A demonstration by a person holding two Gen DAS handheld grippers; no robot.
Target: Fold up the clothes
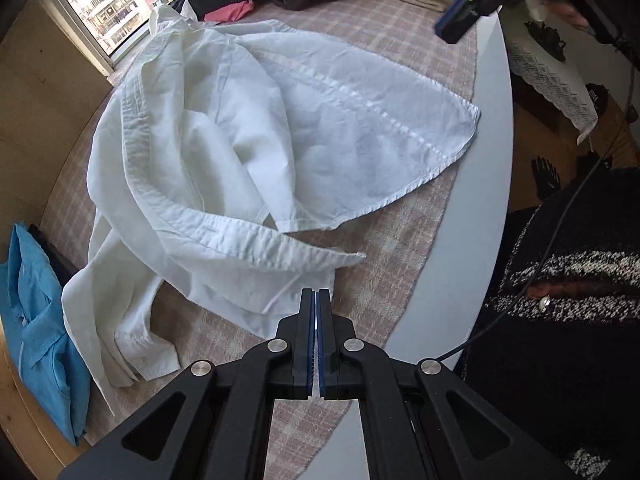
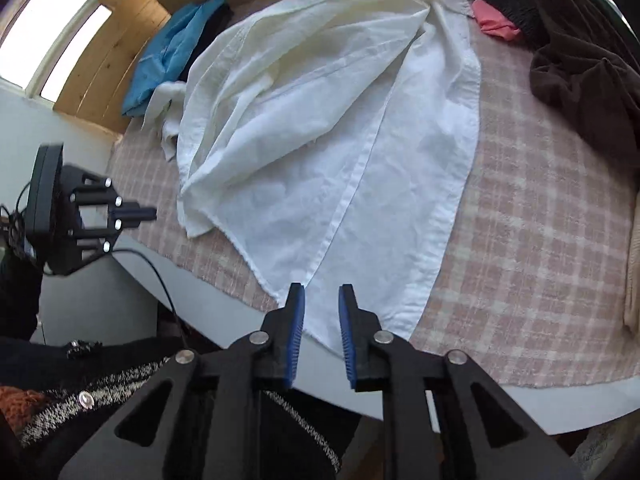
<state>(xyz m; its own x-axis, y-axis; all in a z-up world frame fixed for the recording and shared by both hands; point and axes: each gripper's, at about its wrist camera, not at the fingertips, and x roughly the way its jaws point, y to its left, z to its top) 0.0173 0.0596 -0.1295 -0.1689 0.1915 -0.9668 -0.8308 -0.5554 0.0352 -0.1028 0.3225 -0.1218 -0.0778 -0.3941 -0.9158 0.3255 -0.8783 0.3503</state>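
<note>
Checked cloth covers most of the pale table, and on it the white shirt lies spread but rumpled, its buttoned front running down the middle toward the near edge and its left side bunched up, with a sleeve trailing off toward a folded blue garment. A dark heap of clothes and a pink piece wait at the far end, well clear of the shirt. The step in hand looks like flattening and squaring the shirt before any fold, so the bunched side wants attention first. The right gripper hovers just over the hem at the table's near edge, its blue pads set apart with nothing between them; it should come down so that one pad slips under the hem and the other over it, taking only the top layers it means to move, not the cloth beneath. The left gripper sits low near the loose corner of the front band, its pads pressed together; a sliver of pale shows in the gap, but I judge it to be holding nothing, and it must part before it can take that corner. Pulling both points gently apart and toward the person should draw the creases out; a hard tug risks dragging the checked cloth along. The trailing sleeve is best laid across the body afterward.
</note>
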